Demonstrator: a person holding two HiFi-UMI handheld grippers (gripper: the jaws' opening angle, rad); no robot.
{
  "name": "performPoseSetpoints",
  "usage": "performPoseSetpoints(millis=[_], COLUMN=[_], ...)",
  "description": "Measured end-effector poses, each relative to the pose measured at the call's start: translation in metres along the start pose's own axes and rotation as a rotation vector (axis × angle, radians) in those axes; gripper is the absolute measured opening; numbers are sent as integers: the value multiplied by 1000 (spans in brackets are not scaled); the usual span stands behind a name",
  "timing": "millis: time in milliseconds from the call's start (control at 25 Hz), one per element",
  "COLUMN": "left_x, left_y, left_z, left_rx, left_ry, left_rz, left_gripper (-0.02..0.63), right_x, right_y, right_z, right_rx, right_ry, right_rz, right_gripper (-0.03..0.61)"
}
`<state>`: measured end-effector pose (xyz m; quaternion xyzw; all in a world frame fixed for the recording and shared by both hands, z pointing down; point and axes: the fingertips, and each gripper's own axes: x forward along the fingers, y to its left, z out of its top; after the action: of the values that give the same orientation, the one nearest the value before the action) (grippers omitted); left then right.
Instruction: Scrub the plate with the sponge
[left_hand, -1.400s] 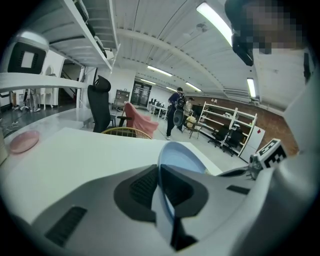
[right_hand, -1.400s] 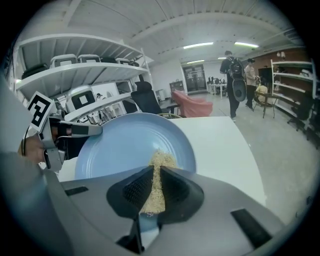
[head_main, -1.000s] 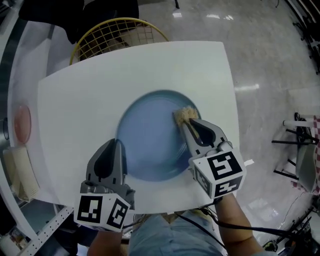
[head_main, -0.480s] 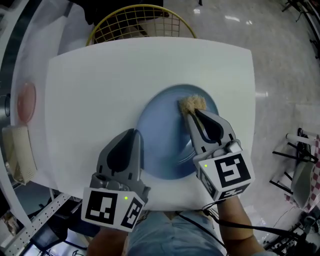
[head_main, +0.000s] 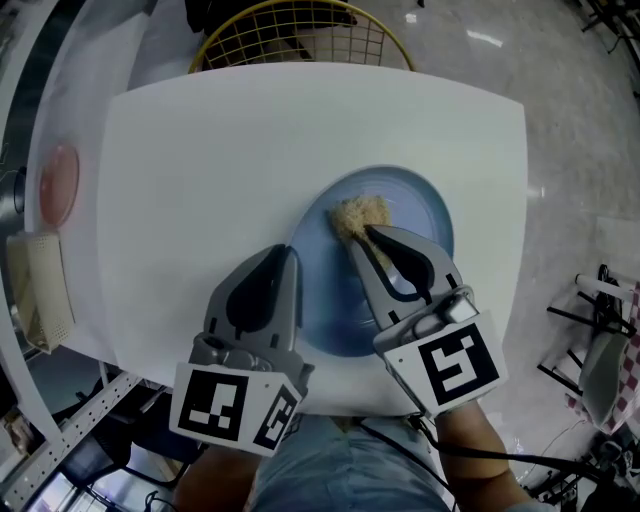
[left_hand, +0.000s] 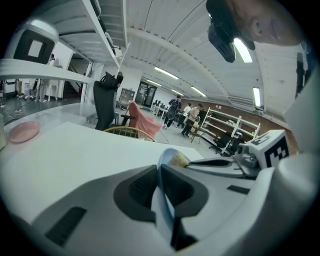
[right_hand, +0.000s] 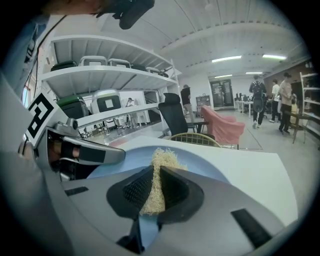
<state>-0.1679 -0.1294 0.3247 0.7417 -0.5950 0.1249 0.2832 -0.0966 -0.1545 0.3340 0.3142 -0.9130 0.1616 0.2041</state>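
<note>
Now the left gripper (head_main: 287, 258) pinches the plate's (head_main: 425, 205) rim, while the right gripper (head_main: 360, 238) clamps the sponge (head_main: 357, 213) against the plate.

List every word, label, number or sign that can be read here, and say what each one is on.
No words, numbers or brand names can be read in any view.
On the left gripper, the marker cube: black-and-white square patterns only, no letters.
On the right gripper, its marker cube: patterns only as well.
On the box on the shelf: a white panel, too blurred to read.
</note>
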Motion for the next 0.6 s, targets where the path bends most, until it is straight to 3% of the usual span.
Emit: performPoseSetpoints(millis=[600], left_x=[-2], left_y=[1], left_z=[-3], left_rx=[-14], left_ry=[6], left_rz=[8], left_gripper=[26], right_x=[-15], right_y=[55], right_z=[-18], right_rx=[11], right_ry=[26], right_rz=[194], right_gripper=[48])
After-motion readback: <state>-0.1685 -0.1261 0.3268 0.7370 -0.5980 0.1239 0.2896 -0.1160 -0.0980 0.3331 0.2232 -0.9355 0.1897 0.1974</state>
